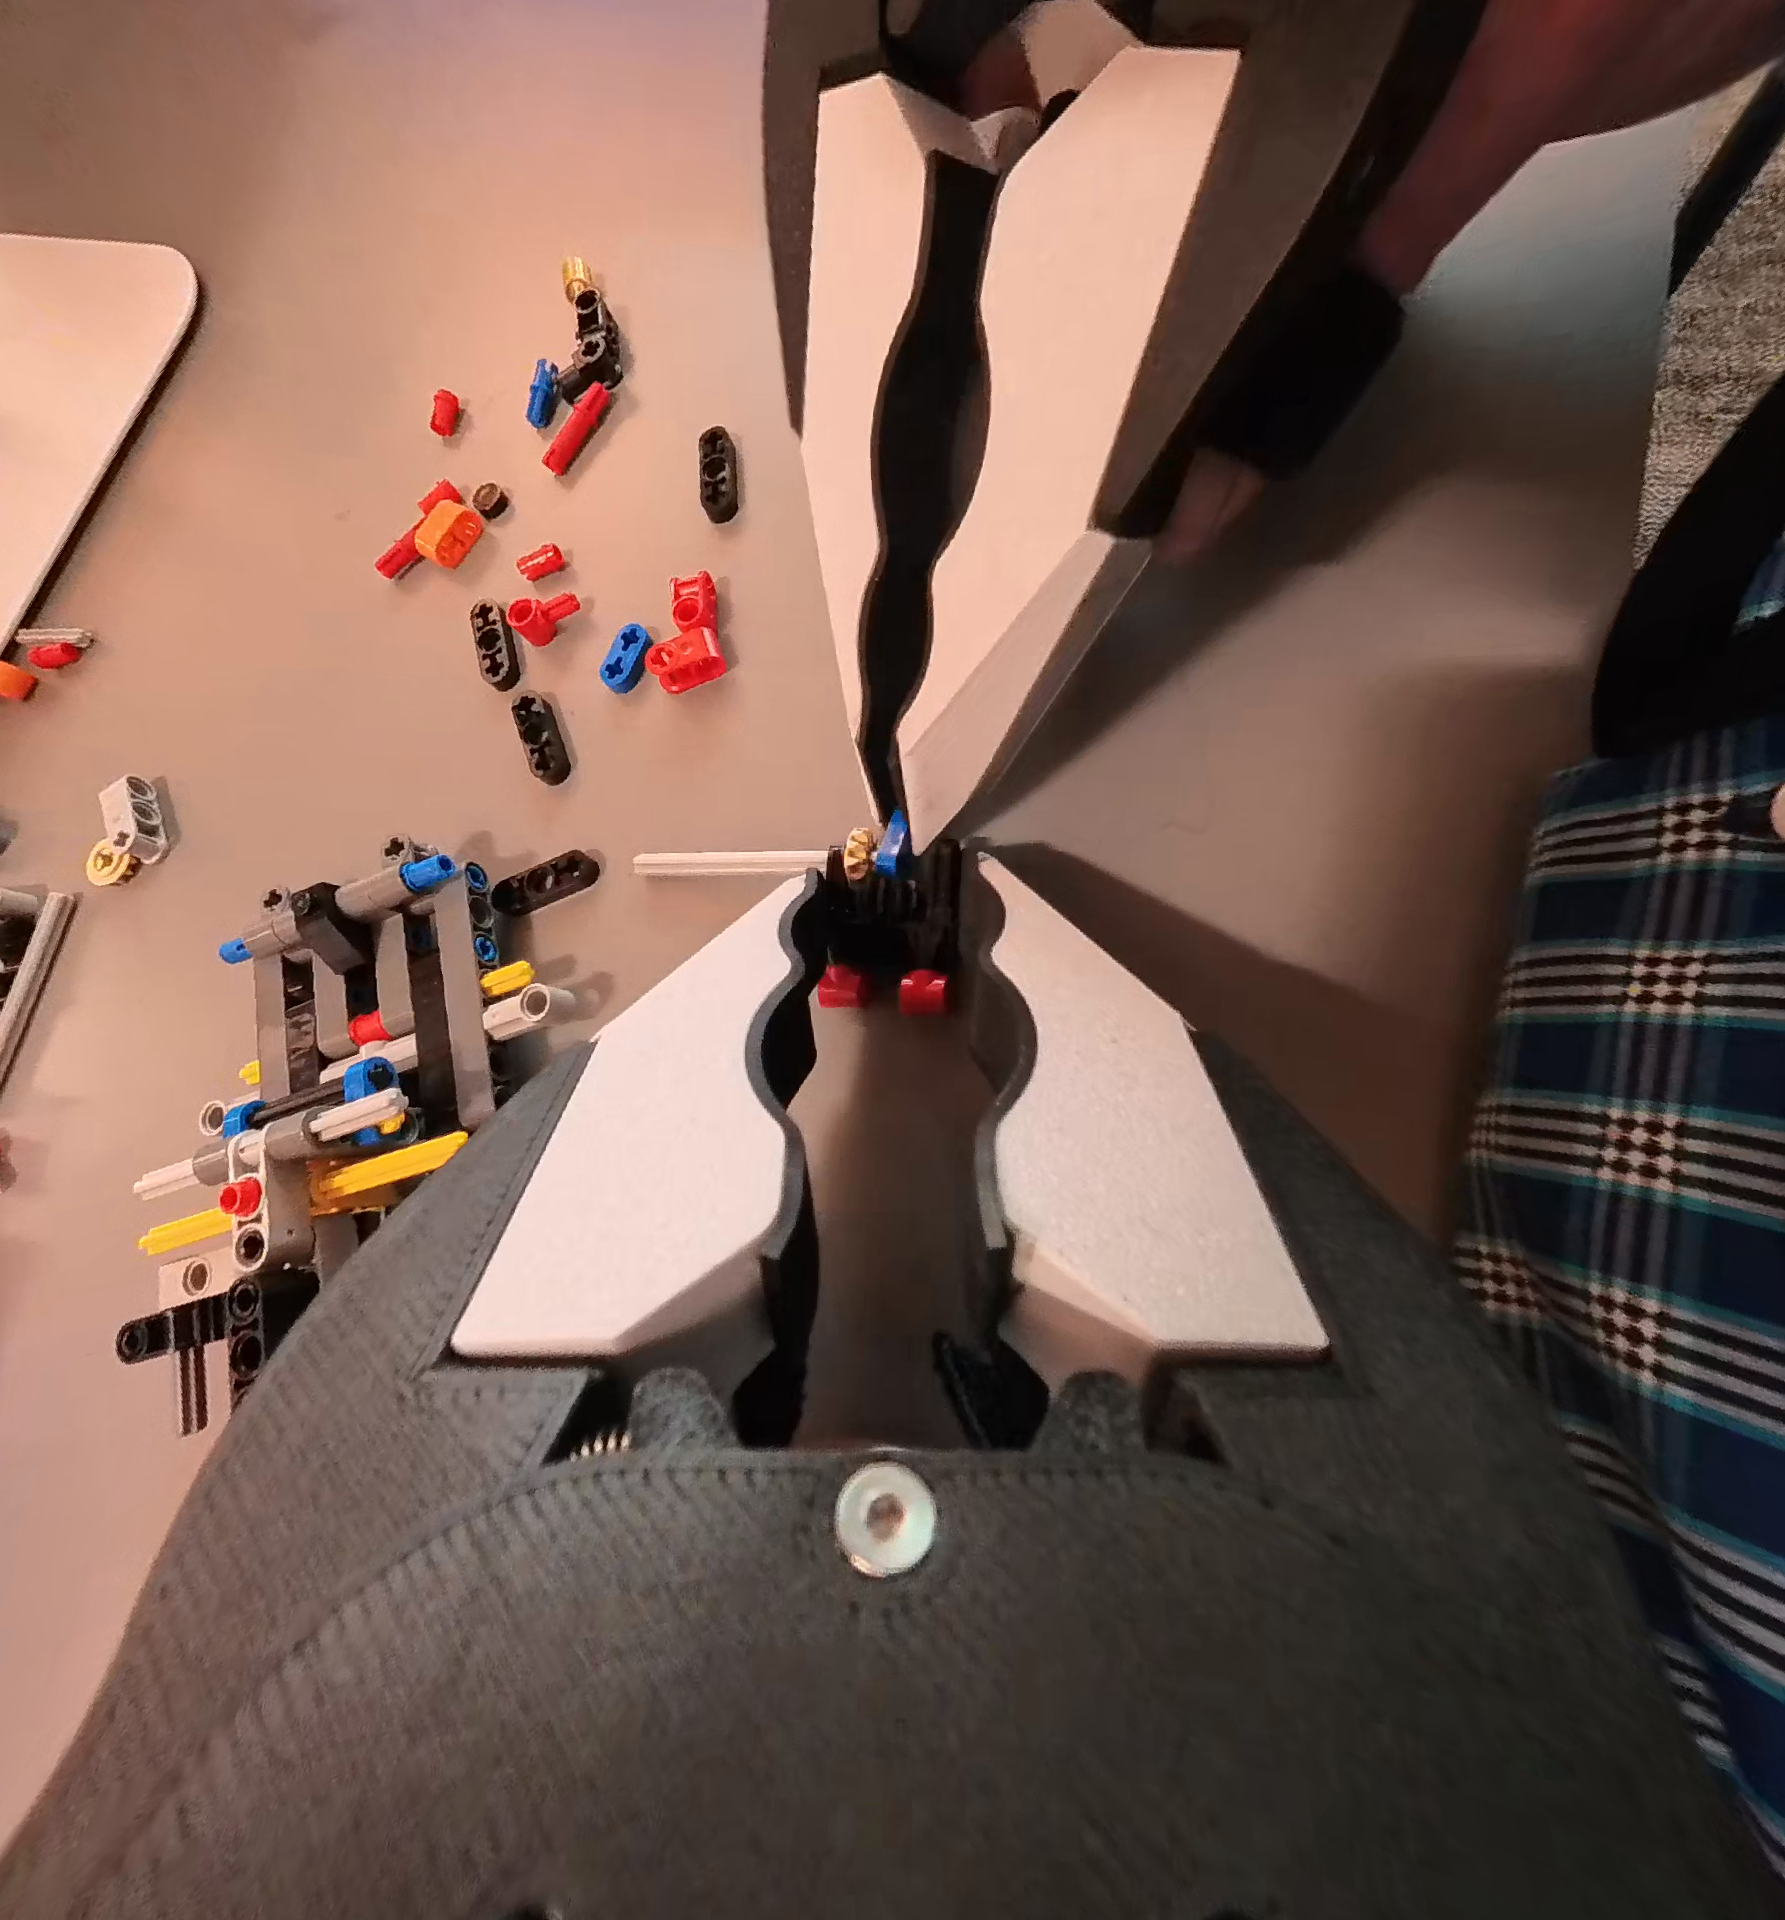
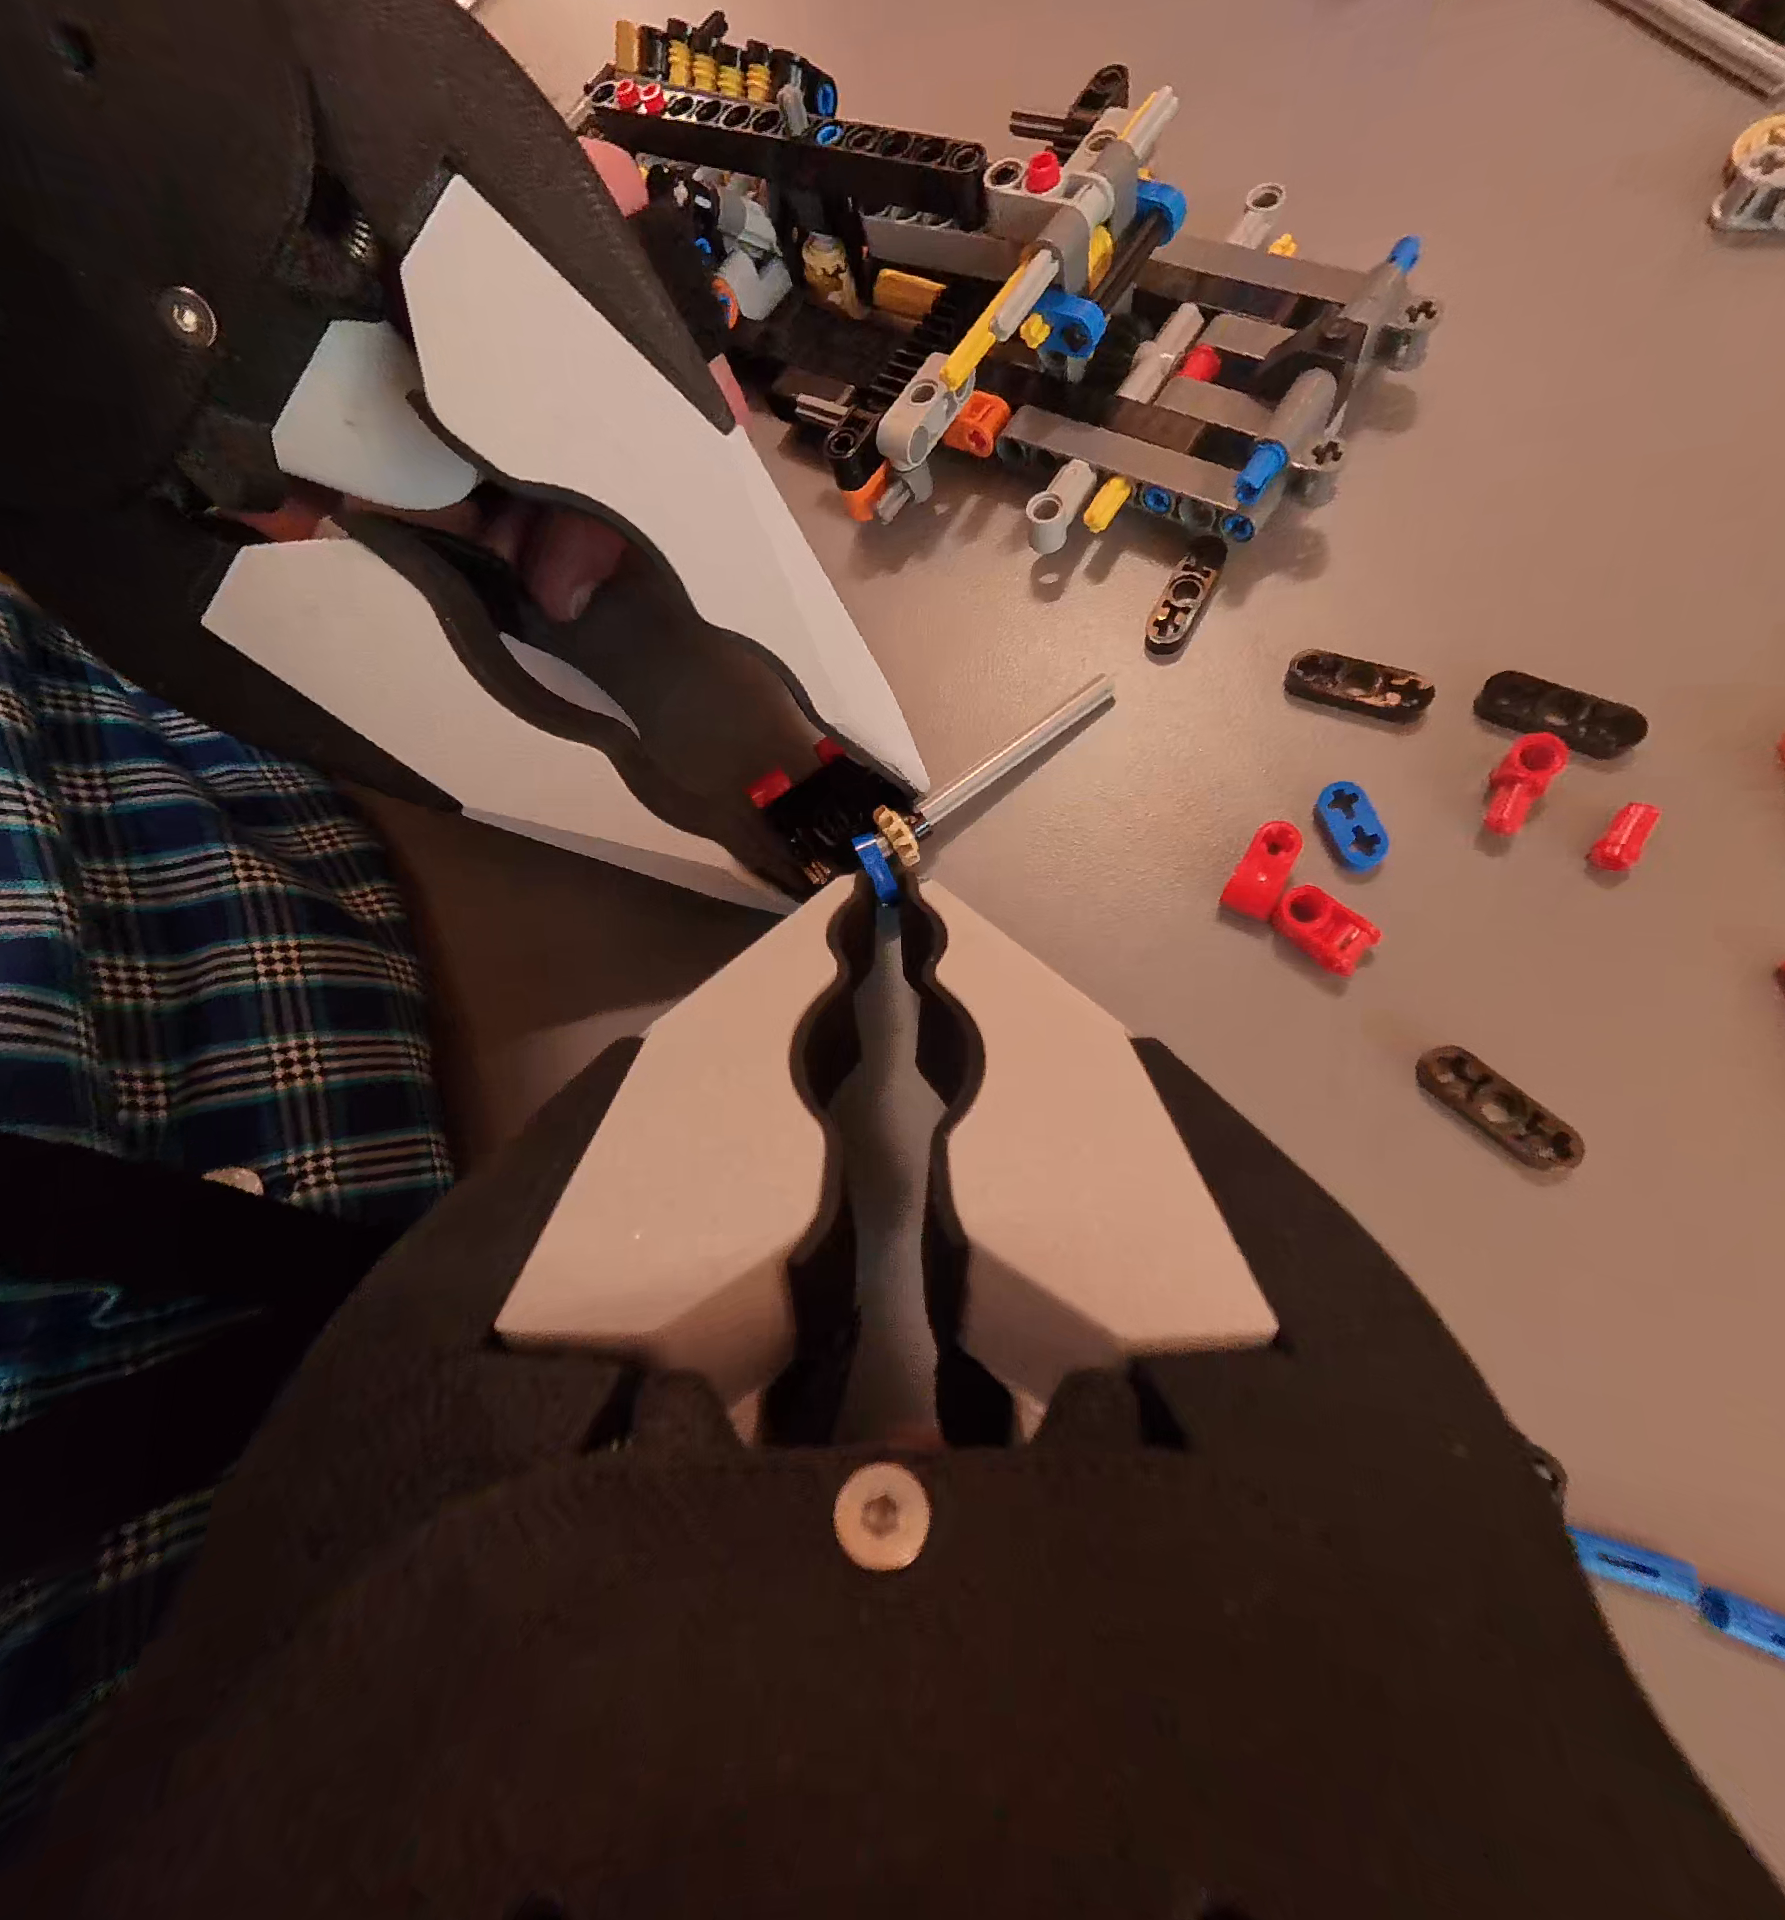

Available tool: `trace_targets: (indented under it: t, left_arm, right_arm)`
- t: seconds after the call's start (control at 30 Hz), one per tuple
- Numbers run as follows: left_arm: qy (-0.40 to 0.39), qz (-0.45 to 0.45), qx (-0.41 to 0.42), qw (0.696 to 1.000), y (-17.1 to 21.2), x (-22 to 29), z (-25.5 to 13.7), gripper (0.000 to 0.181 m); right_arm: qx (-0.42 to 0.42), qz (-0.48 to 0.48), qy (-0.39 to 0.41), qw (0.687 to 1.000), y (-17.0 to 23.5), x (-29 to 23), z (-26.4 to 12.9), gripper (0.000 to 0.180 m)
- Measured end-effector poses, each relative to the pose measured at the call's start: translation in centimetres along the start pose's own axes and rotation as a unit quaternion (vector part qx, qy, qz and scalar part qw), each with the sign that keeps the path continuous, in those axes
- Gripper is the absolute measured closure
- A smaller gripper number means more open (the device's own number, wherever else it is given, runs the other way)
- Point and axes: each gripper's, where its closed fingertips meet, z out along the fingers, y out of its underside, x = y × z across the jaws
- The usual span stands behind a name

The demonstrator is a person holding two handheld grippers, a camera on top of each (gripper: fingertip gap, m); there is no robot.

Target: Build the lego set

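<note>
The table [image 1: 296, 208] fills the background of both views, and a person's plaid shirt [image 1: 1677, 1195] sits at its near edge. The biggest lego piece on it is the half-built frame [image 2: 1106, 312], grey and black beams with blue, yellow and red pins; in the left wrist view the frame [image 1: 348, 1060] lies well to the left of the two claws. Beyond the frame, loose parts [image 1: 555, 540] are scattered: red, blue, orange and black links and pins.

Above the table, to the right of the frame, the left gripper [image 1: 893, 894] is clamped on a small black block [image 1: 888, 920] with two red pegs on its near side. A thin grey rod [image 1: 732, 862] sticks out of that block toward the frame, carrying a small tan gear [image 1: 860, 854].

The right gripper [image 2: 886, 883] meets the left one tip to tip, its fingers closed on a small blue piece [image 2: 877, 868] that sits right beside the gear. Whether the blue piece is already seated on the block is hard to tell, as the fingertips crowd it.
</note>
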Motion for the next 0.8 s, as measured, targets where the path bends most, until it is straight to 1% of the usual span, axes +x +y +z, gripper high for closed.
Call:
trace_targets:
  t: [0.07,0.3,0.4,0.57,0.63,0.8]
  left_arm:
    - [0.001,-0.001,0.000,1.000,0.00,0.00,0.00,0.157]
    - [0.001,0.000,0.000,1.000,0.01,-0.02,0.00,0.157]
    - [0.000,0.001,0.000,1.000,0.02,-0.01,0.00,0.157]
    - [-0.001,0.002,0.000,1.000,0.02,-0.01,0.00,0.157]
    - [-0.001,0.001,0.000,1.000,0.02,-0.02,0.01,0.157]
    - [0.000,0.000,0.000,1.000,0.00,-0.04,0.01,0.157]
  right_arm:
    - [0.002,-0.002,0.008,1.000,0.01,0.01,0.00,0.178]
    - [-0.003,-0.001,-0.007,1.000,-0.02,0.05,0.03,0.178]
    - [-0.009,-0.032,-0.009,0.999,-0.02,0.07,0.05,0.178]
    - [-0.009,-0.056,-0.006,0.998,-0.14,0.33,0.14,0.178]
    - [-0.010,-0.046,-0.015,0.999,-0.18,0.35,0.16,0.178]
    - [-0.007,-0.049,-0.009,0.999,-0.19,0.29,0.17,0.178]
